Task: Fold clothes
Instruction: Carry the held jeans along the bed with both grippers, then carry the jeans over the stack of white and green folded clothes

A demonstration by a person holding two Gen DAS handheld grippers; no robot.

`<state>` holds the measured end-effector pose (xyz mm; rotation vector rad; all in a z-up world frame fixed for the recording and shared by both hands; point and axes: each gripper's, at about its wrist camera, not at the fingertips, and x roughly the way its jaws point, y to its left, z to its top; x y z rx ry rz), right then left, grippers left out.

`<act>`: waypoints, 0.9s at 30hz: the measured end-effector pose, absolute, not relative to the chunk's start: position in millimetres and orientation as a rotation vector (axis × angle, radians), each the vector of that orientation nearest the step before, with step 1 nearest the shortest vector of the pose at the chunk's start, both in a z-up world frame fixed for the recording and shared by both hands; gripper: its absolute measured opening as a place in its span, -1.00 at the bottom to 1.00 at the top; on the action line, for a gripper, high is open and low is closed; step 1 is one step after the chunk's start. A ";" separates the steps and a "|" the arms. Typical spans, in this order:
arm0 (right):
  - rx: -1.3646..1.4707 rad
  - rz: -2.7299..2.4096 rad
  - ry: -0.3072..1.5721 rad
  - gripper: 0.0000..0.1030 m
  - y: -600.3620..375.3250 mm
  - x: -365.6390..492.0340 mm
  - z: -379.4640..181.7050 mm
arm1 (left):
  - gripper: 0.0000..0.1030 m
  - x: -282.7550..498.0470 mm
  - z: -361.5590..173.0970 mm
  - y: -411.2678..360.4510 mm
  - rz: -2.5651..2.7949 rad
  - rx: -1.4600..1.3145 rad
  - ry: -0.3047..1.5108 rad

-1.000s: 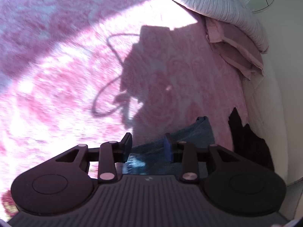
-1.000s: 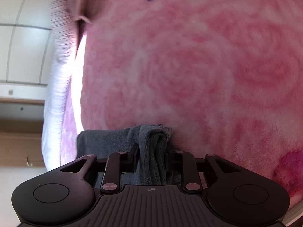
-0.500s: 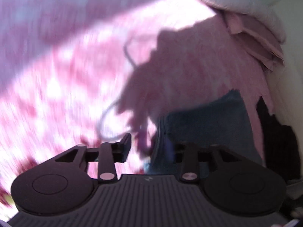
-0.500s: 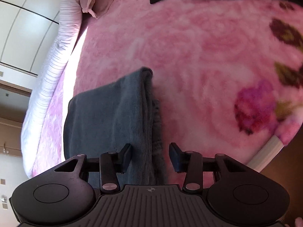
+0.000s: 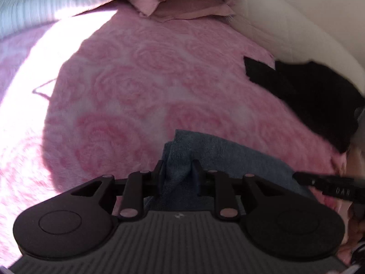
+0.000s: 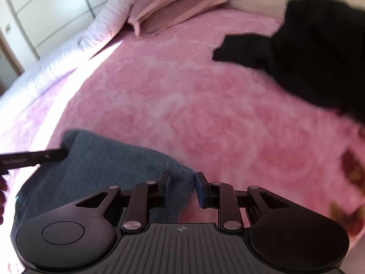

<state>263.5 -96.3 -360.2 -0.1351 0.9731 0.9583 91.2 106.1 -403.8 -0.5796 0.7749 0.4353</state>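
A folded blue-grey garment (image 5: 228,157) lies on the pink rose-patterned blanket (image 5: 136,86). My left gripper (image 5: 178,171) has its fingers closed on a bunched corner of that garment. In the right wrist view the same garment (image 6: 102,166) lies at lower left, and my right gripper (image 6: 181,183) stands open around its near right corner, with cloth between the fingers but no grip. The left gripper's finger (image 6: 34,157) shows at that view's left edge, and the right gripper's finger (image 5: 328,186) shows at the left wrist view's right.
A black garment (image 6: 308,52) lies in a heap at the far right of the blanket, also in the left wrist view (image 5: 314,100). Pink pillows (image 5: 187,0) and a white striped quilt (image 5: 45,2) lie at the head. A cream padded edge (image 5: 285,29) borders the right side.
My right gripper let go of the blue-grey garment and opened. My left gripper closed on the garment's corner. Both views swung toward the head of the bed.
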 end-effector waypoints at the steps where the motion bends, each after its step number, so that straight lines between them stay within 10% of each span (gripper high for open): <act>1: -0.104 0.963 0.993 -0.51 -101.5 267.4 -360.6 | -0.35 87.3 -403.1 112.3 0.437 -0.612 0.774; 4: 0.011 0.962 1.090 -0.47 -113.7 284.6 -354.0 | -0.37 68.0 -385.6 117.3 0.449 -0.611 0.777; 11: 0.345 0.945 1.343 0.48 -163.0 295.4 -337.4 | -0.19 6.8 -371.3 135.8 0.445 -0.857 0.793; 27: 0.440 0.952 1.536 0.31 -132.3 273.8 -381.2 | 0.12 51.2 -446.9 156.7 0.057 -1.159 0.852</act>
